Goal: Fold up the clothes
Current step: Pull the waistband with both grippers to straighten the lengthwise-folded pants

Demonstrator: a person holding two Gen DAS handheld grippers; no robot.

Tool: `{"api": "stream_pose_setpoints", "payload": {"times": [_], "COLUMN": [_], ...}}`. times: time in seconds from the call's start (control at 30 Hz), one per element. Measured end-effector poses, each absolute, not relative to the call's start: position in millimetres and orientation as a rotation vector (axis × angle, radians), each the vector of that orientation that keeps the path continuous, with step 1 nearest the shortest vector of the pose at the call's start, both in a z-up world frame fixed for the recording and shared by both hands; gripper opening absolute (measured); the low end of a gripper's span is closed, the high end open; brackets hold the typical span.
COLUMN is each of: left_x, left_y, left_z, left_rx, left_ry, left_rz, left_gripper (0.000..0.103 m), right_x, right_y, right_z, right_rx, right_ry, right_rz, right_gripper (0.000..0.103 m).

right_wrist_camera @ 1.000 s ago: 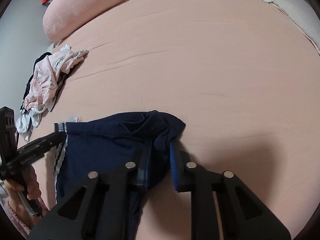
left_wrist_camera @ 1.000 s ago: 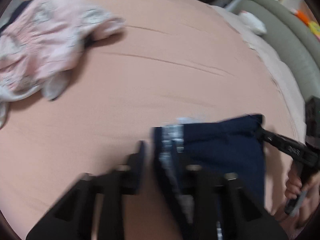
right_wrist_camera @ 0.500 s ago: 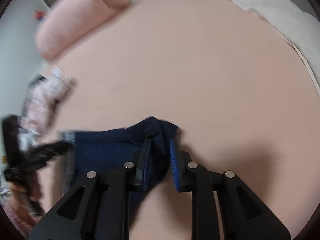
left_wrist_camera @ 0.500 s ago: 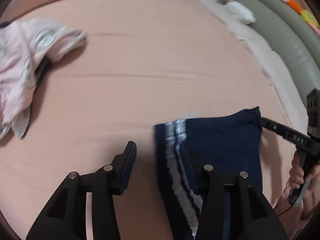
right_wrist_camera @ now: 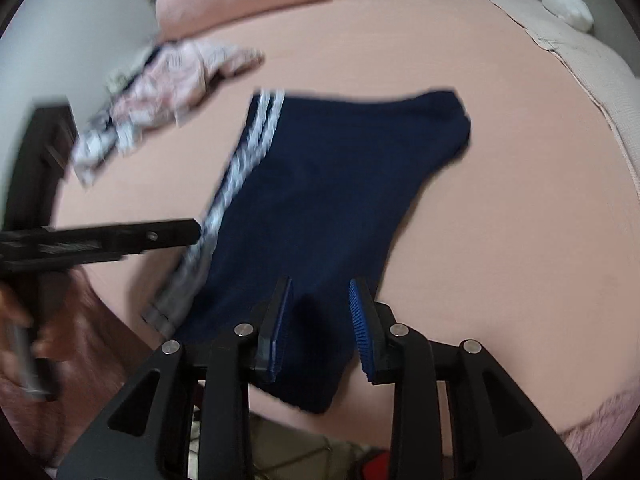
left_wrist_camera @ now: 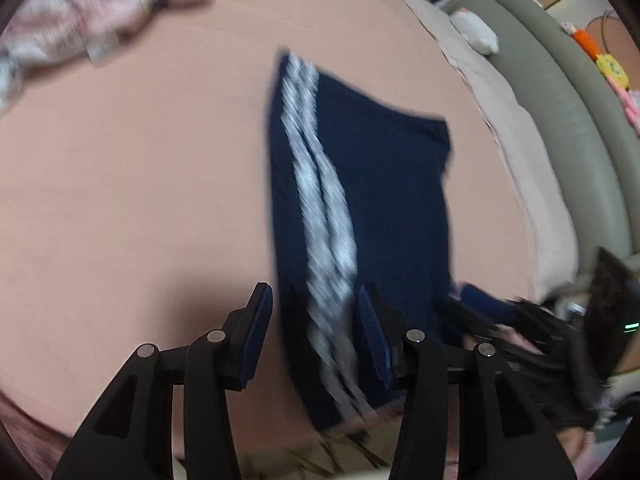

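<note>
Left gripper (left_wrist_camera: 314, 332) hangs above the near end of the navy shorts (left_wrist_camera: 384, 184), jaws parted, nothing pinched; they have just been opening. Shorts lie flat on the pink bedsheet (left_wrist_camera: 140, 184), two white stripes (left_wrist_camera: 316, 196) running down their left side, near end reaching the bed edge. Right gripper (left_wrist_camera: 492, 312) enters at lower right, blurred, beside the shorts' right edge; its jaw state unreadable here. Crumpled pink patterned garment (left_wrist_camera: 92, 24) lies upper left, well apart. Grey padded bed frame (left_wrist_camera: 560, 92) runs along the right.
</note>
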State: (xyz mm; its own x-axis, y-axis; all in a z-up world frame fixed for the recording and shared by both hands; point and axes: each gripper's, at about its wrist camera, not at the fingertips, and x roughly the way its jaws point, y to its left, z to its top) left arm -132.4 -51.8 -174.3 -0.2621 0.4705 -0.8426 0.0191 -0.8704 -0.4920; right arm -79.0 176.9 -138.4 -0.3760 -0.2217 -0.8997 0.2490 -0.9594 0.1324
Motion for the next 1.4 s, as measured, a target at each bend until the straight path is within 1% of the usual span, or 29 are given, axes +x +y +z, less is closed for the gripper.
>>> {"api": "stream_pose_setpoints", "payload": {"times": [0.03,0.07,0.1,0.17,0.23,0.3,0.4,0.5,0.53,0.6,0.63,0.7,0.8,0.87,0.93,1.07,1.13,1.2,1.23,1.27,1.3,1.37,1.4], "left_x": [-128.7,-125.5,-121.1,-112.6,-107.5,-102.2,-92.9,-93.1,-96.2,-98.9,-98.9,-93.9,-87.9,-87.7,-91.8,-81.1,-75.5,-72.1,-71.0,-72.2,-73.2,-74.0,-73.4], "left_y": [-48.9,-45.8,-43.1,-38.3,-42.5,-47.7,-58.7,-51.1,-42.5,-30.4,-26.1,-22.6,-25.2,-22.3,-26.9,-40.9,-53.8,-63.5,-67.2,-65.8,-63.2,-47.4,-44.3], "left_z": [-175.8,-174.0,-170.0,-163.1,-173.1,-177.9,-166.6,-162.8,-167.1,-175.8,-180.1,-183.8,-169.9,-163.2,-163.9,-178.2,-175.1,-167.6,-164.6,-165.3,-166.5,-173.3,-178.6], "left_rx": [-1.722,-1.741,-1.738,-1.733,-1.835,-1.861,-1.716,-1.644,-1.657,-1.706,-1.739,-1.758,-1.656,-1.59,-1.589,-1.732,-1.696,-1.62,-1.587,-1.585,-1.589,-1.653,-1.694], "left_ry": [-0.617,-0.591,-0.522,-0.389,-0.337,-0.369,-0.573,-0.592,-0.566,-0.511,-0.481,-0.454,-0.438,-0.418,-0.404,-0.338,-0.441,-0.563,-0.613,-0.621,-0.621,-0.543,-0.495], "left_rz": [2.152,2.158,2.207,2.296,2.313,2.309,2.263,2.266,2.258,2.255,2.258,2.267,2.319,2.346,2.321,2.323,2.306,2.313,2.316,2.326,2.335,2.355,2.356], "left_gripper": [0.047,0.047,0.047,0.047,0.047,0.046,0.046,0.047,0.047,0.047,0.047,0.047,0.047,0.047,0.047,0.047,0.047,0.047,0.047,0.047,0.047,0.047,0.047], "right_x": [-75.1,-73.1,-71.3,-69.2,-64.4,-58.7,-47.0,-42.3,-40.5,-39.8,-42.4,-45.1,-40.5,-38.6,-38.5,-35.2,-32.8,-28.9,-26.7,-25.1,-24.0,-27.7,-29.4], "right_y": [173.1,170.5,169.4,171.0,179.8,191.7,214.3,223.7,220.1,204.8,195.8,194.2,202.9,203.7,197.6,199.6,202.8,207.8,211.6,216.0,220.1,225.5,222.8], "right_z": [-146.6,-152.4,-155.4,-151.6,-147.5,-156.4,-153.3,-138.8,-137.4,-142.2,-152.7,-161.1,-148.7,-138.2,-141.1,-148.4,-151.5,-145.2,-142.1,-139.9,-138.3,-144.2,-148.5], "right_rx": [1.613,1.654,1.667,1.654,1.657,1.721,1.698,1.582,1.555,1.547,1.613,1.687,1.674,1.581,1.582,1.639,1.672,1.646,1.617,1.603,1.59,1.599,1.616], "right_ry": [0.112,0.187,0.24,0.229,0.206,0.187,0.026,-0.165,-0.164,-0.057,0.054,0.153,0.072,-0.007,0.001,0.053,0.081,0.045,-0.013,-0.094,-0.175,-0.32,-0.309], "right_rz": [-2.417,-2.433,-2.433,-2.449,-2.47,-2.45,-2.457,-2.487,-2.491,-2.477,-2.459,-2.455,-2.485,-2.507,-2.471,-2.44,-2.432,-2.48,-2.5,-2.501,-2.498,-2.448,-2.436], "right_gripper": [0.03,0.029,0.028,0.028,0.028,0.028,0.028,0.03,0.031,0.032,0.032,0.031,0.031,0.031,0.031,0.031,0.031,0.032,0.032,0.034,0.035,0.035,0.035]}}
